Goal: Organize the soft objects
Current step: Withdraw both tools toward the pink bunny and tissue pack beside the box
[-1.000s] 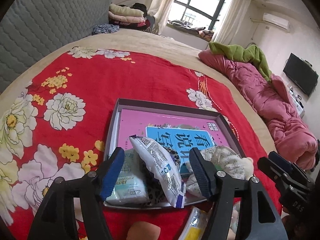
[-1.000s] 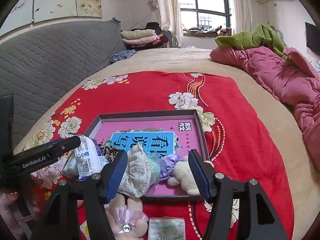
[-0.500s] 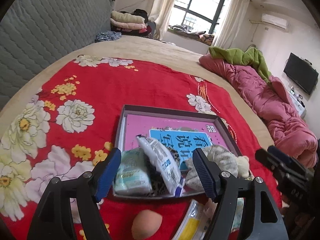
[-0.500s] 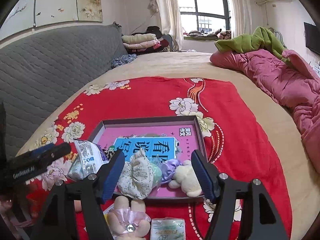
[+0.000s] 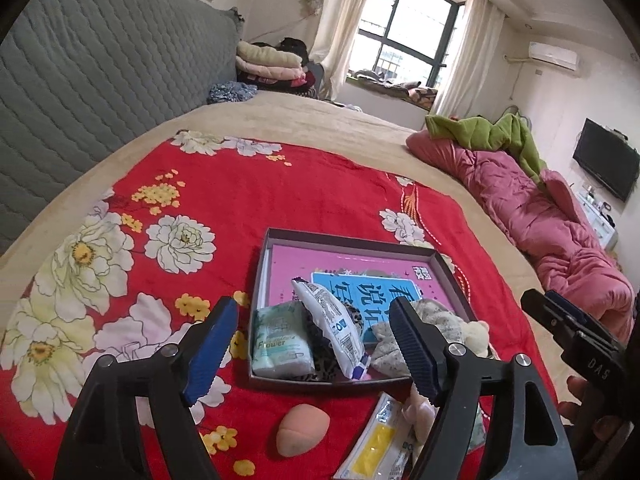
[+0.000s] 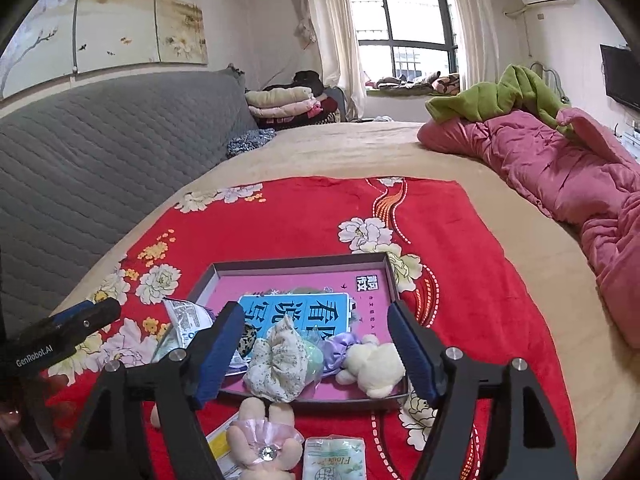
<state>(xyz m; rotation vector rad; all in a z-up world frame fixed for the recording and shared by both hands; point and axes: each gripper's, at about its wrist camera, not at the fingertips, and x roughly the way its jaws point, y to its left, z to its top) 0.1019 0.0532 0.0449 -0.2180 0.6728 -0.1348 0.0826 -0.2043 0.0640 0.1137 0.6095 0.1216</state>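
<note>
A shallow dark tray [image 5: 352,240] lies on the red flowered blanket, lined with a pink and blue book. Its near end holds a tissue pack [image 5: 280,340], a white snack packet [image 5: 332,320], a floral cloth pouch [image 6: 276,364], a purple piece [image 6: 340,348] and a cream plush [image 6: 376,364]. On the blanket before the tray lie a peach egg-shaped sponge [image 5: 302,430], a yellow sachet [image 5: 380,444], a pink plush doll [image 6: 264,440] and a green tissue pack [image 6: 334,458]. My left gripper [image 5: 312,308] and right gripper [image 6: 316,310] hover above the near side, jaws opening, nothing between them.
A grey quilted headboard [image 5: 80,80] runs along the left. A rumpled pink quilt [image 6: 560,168] with a green cloth on it fills the right side of the bed. Folded clothes [image 6: 284,100] are stacked far back by the window.
Both grippers have drawn back and upward from the tray and their jaws have widened. The peach sponge and the blanket in front of the tray have come into view.
</note>
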